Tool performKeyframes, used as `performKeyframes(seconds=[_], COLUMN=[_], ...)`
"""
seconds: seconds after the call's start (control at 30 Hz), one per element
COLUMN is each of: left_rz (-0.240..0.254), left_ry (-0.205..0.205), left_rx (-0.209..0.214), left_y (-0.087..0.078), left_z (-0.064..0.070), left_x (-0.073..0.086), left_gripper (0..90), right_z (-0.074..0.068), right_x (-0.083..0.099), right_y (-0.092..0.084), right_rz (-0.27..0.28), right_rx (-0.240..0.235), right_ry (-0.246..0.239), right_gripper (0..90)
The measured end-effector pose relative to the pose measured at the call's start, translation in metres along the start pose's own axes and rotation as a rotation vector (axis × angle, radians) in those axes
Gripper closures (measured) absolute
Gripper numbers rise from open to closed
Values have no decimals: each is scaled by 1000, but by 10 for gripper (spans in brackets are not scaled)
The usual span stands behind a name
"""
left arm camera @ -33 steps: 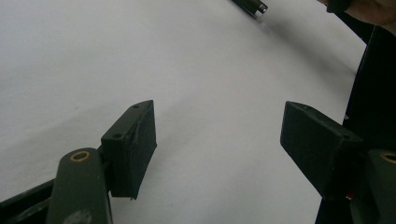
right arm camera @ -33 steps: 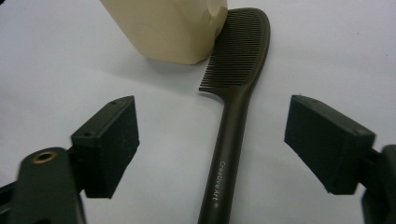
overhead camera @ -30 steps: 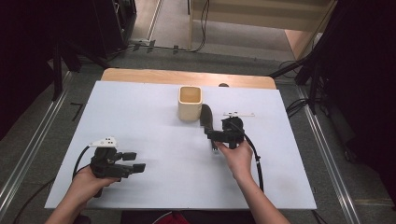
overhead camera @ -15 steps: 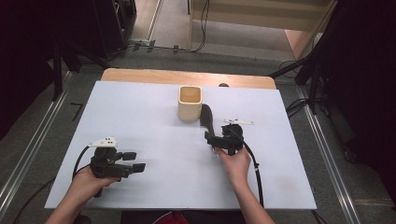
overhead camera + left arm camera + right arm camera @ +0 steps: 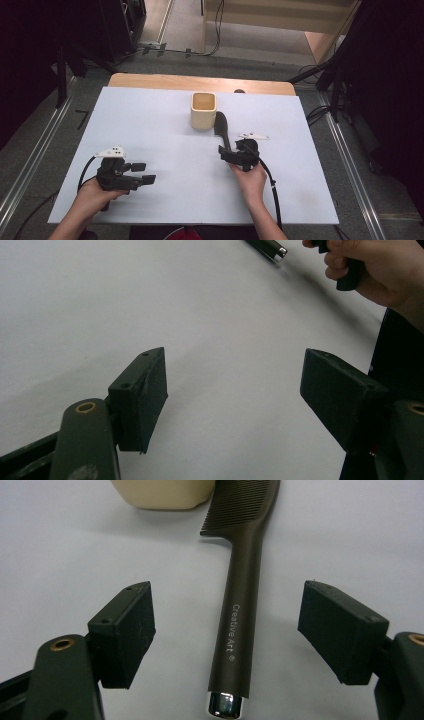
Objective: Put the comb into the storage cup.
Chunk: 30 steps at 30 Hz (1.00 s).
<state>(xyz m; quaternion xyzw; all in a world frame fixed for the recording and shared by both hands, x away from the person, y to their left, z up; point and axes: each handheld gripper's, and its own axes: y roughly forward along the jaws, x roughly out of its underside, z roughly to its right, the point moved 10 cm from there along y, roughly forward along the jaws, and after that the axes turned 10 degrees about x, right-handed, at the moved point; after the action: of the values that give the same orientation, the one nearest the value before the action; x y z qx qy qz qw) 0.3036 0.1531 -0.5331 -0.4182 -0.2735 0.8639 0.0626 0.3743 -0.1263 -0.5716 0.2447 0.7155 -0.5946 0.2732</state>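
Lowered over the comb point(image 5: 243, 615), the right tongs point(image 5: 227, 630) straddle its handle untouching, jaws narrowing; left tongs point(image 5: 235, 390) apart.

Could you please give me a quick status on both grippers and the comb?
Right gripper open, jaws closing, straddling comb handle, no contact. Left gripper open, idle. Cup beside comb head.

A dark brown plastic comb with a chrome-capped handle point(image 5: 239, 625) lies flat on the white table, teeth end beside a cream square cup point(image 5: 203, 111).
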Motion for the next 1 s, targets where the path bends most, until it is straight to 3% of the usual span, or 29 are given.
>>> performKeyframes(seconds=[0.3, 0.53, 0.77, 1.0], left_rz=[1, -2, -4, -4], left_ry=[1, 1, 0, -2], left_rx=[-2, -3, -2, -2], left_y=[0, 0, 0, 0], left_z=[0, 0, 0, 0], left_x=[0, 0, 0, 0], left_gripper=[278, 278, 278, 278], right_z=[-2, 1, 2, 2], right_x=[10, 14, 18, 20], right_y=[5, 7, 6, 5], right_rz=[-9, 22, 46, 48], right_rx=[15, 57, 131, 156], right_ry=[-2, 1, -25, -39], right_gripper=[229, 297, 430, 541])
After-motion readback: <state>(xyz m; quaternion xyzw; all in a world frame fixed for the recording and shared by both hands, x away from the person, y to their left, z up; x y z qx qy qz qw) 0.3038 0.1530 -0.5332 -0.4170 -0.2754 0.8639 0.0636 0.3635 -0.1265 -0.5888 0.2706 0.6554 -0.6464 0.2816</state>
